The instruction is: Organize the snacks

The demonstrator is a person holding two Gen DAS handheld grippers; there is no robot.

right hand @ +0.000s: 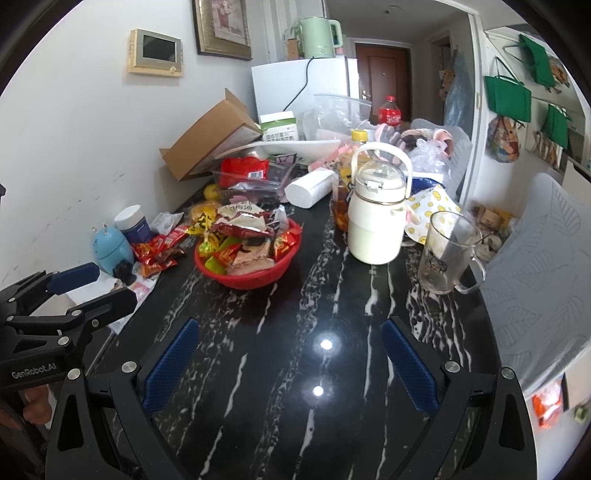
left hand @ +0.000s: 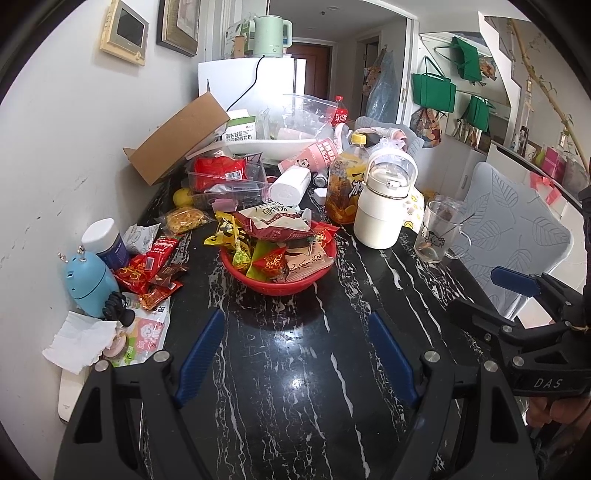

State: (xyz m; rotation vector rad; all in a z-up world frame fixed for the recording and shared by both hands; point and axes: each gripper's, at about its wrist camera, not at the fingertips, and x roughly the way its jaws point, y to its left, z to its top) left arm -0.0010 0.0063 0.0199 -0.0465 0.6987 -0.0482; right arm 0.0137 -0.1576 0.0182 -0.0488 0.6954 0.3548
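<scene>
Nearest the left wrist camera, the left gripper [left hand: 295,354] hangs over bare black marble with its blue-padded fingers [left hand: 201,354] spread wide and nothing between them. The right gripper [right hand: 291,365] sits beside it in the same released state — its fingers [right hand: 170,365] apart over the glossy bench [right hand: 317,424], empty.

Just ahead of both stands the red basket [left hand: 273,282], heaped with snack packets [left hand: 277,221]: a large red-and-white bag lies on top, with yellow, green and red wrappers under it. To its left, against the wall, more loose snacks [left hand: 155,271] in red and brown wrappers lie scattered on the bench, outside the basket. Beside them stand a small blue gadget [left hand: 88,284] and a white-capped jar [left hand: 105,240]; a crumpled tissue [left hand: 79,341] lies nearer the bench edge.

To the right of the basket a cream jug [left hand: 382,205] with a carry handle stands upright, and a clear glass mug [left hand: 437,230] with a spoon in it stands near the bench's right edge. Behind the jug is a yellow-capped drink bottle [left hand: 345,181].

Farther back — a clear tray holding a red packet [left hand: 219,171], a white roll [left hand: 290,184] on its side, and an open cardboard box [left hand: 177,138] leaning at the wall. Beyond that, a white fridge [left hand: 243,83] carries a pale green kettle [left hand: 269,35].
</scene>
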